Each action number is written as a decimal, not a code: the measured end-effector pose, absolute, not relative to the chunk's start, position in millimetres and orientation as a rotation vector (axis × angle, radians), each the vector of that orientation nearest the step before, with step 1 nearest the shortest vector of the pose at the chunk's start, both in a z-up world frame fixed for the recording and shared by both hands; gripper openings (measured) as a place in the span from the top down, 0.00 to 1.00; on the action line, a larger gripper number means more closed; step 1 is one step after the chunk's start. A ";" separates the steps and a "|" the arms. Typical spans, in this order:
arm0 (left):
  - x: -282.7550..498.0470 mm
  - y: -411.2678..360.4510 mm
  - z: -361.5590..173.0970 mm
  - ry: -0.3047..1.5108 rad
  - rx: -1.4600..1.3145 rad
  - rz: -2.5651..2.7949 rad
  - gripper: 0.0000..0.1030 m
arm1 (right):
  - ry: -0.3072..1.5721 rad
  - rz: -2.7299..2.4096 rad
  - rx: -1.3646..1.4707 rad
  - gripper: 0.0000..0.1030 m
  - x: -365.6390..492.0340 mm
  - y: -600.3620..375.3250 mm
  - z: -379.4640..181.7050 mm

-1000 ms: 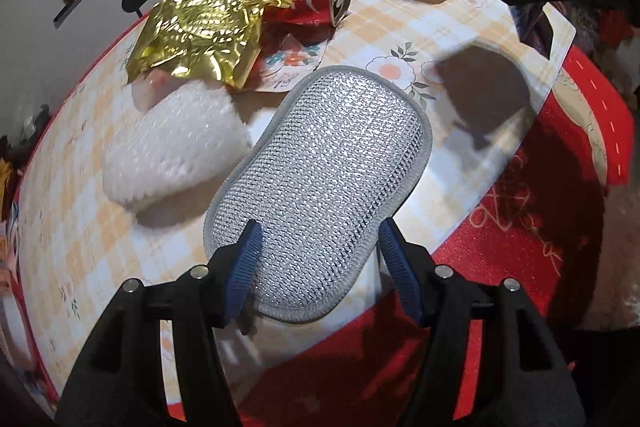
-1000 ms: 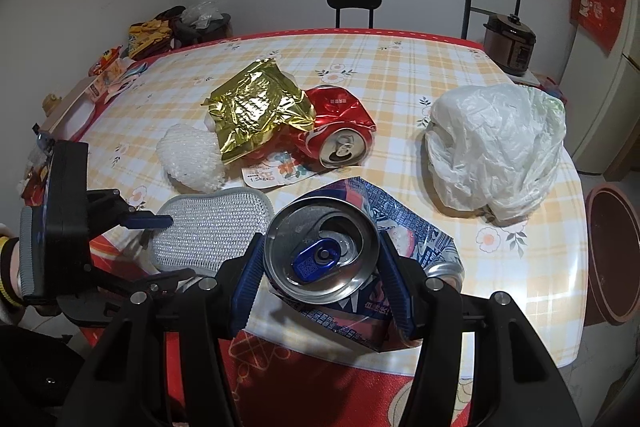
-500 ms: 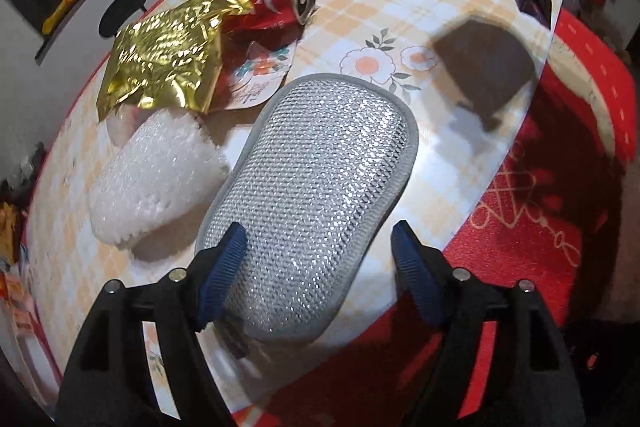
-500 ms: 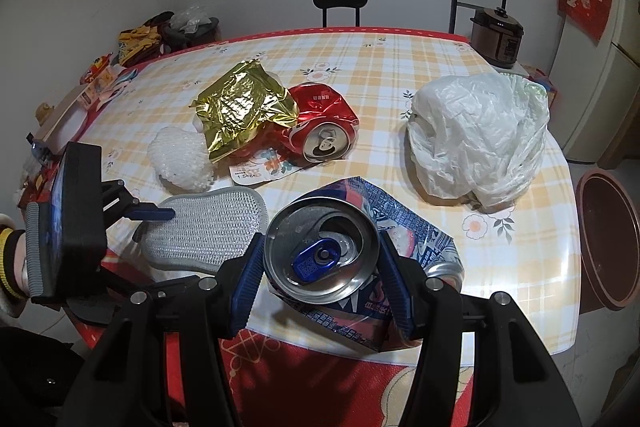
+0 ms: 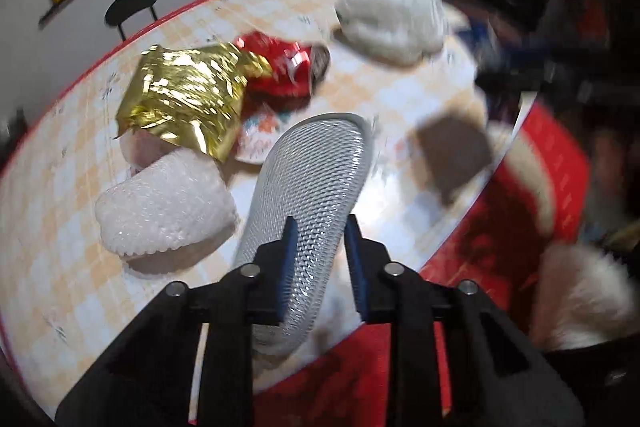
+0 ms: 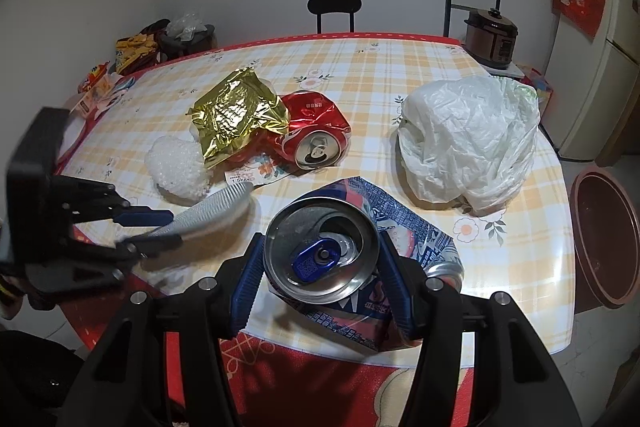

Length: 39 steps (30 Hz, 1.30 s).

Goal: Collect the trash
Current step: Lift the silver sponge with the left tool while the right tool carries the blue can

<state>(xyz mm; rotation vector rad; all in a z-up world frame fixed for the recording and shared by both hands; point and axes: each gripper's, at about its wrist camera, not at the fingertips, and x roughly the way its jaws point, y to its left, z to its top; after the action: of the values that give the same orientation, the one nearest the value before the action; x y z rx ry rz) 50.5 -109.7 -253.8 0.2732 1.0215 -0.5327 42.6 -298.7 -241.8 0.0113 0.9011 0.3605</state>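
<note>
My left gripper [image 5: 320, 259] is shut on the near end of a grey mesh scrub pad [image 5: 316, 179], tilted on edge above the table's front rim; it also shows in the right wrist view [image 6: 212, 211]. My right gripper [image 6: 324, 267] is shut on a crushed blue can [image 6: 324, 255], held over the table's near edge. On the checked tablecloth [image 6: 400, 75] lie a gold foil wrapper [image 6: 236, 115], a crushed red can [image 6: 312, 135], a white foam net [image 6: 178, 167] and a crumpled white plastic bag [image 6: 468, 135].
A small printed label [image 6: 260, 173] lies under the red can. A brown bin [image 6: 604, 235] stands on the floor to the right. A black chair [image 6: 334, 7], a rice cooker [image 6: 492, 35] and snack packets [image 6: 132, 51] are at the back.
My left gripper has closed on the scrub pad and lifted it, turning it on edge. The left view is blurred by motion. The right gripper still holds the blue can.
</note>
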 end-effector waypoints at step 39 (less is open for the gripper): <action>57.9 -21.3 -242.9 1.046 -0.364 -0.496 0.86 | 0.877 0.293 0.018 0.47 33.7 -287.4 -221.1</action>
<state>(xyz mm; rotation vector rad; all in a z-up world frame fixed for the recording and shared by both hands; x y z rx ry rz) 57.9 -21.3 -242.9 -0.3639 1.0460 -0.4959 33.7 -287.4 -221.1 0.0184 0.8772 0.2927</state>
